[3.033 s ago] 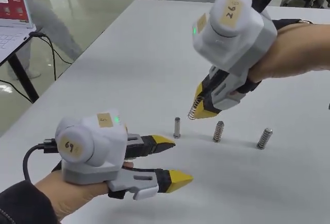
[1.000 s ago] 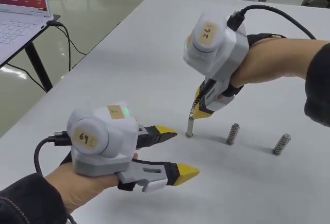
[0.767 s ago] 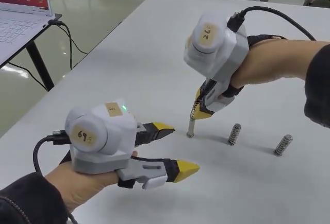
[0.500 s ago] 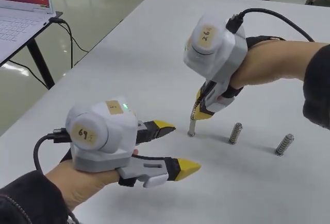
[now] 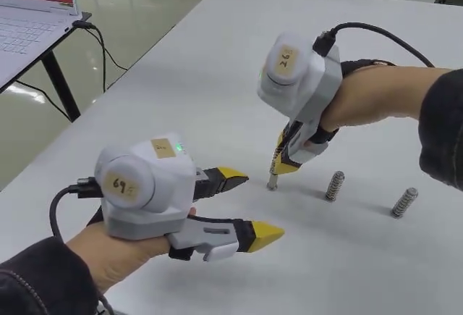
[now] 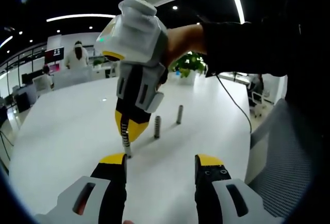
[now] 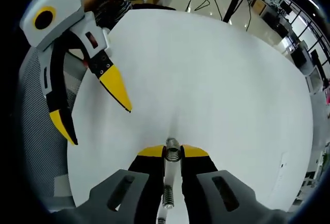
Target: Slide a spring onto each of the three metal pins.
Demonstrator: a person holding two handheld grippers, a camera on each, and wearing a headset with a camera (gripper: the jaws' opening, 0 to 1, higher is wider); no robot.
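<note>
The right tool (image 5: pixel 287 164) is closed on a spring (image 7: pixel 172 154), whose lower end is at the top of the bare pin (image 5: pixel 272 182). The left tool (image 5: pixel 264 206) gapes empty just beside that pin. A tilted spring may snag and buckle, or topple the pin.

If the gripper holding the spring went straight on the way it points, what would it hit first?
Probably the short bare metal pin right below its thin coiled metal spring; the right gripper points down at it. Exact alignment unclear.
</note>
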